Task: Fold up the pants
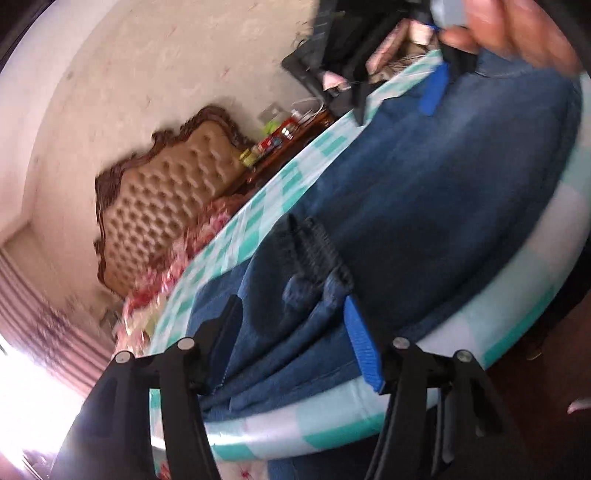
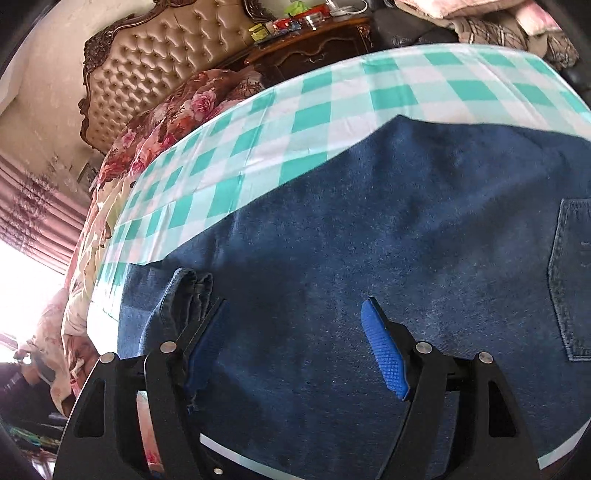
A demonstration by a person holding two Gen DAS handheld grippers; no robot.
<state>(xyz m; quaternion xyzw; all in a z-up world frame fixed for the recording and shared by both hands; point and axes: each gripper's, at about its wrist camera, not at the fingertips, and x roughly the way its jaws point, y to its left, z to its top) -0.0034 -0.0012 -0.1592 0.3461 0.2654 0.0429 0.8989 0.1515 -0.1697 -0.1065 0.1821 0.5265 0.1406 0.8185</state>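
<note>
Dark blue jeans (image 2: 388, 229) lie spread on a table with a green-and-white checked cloth (image 2: 314, 110); a back pocket (image 2: 572, 280) shows at the right. In the left wrist view the jeans (image 1: 443, 192) fill the table, with bunched hem ends (image 1: 314, 254) between my fingers. My left gripper (image 1: 291, 314) is open, just over those hems. My right gripper (image 2: 291, 314) is open, low over the denim, with folded hem ends (image 2: 192, 288) by its left finger. The right gripper's blue pad (image 1: 434, 92) and the hand show at the far end in the left wrist view.
A tufted headboard (image 2: 155, 48) and a bed with a floral quilt (image 2: 166, 122) stand beyond the table. A dark wooden nightstand (image 2: 314, 44) with small items is behind. Piled clothes (image 2: 498, 26) lie at back right. The table edge (image 1: 369, 417) is near.
</note>
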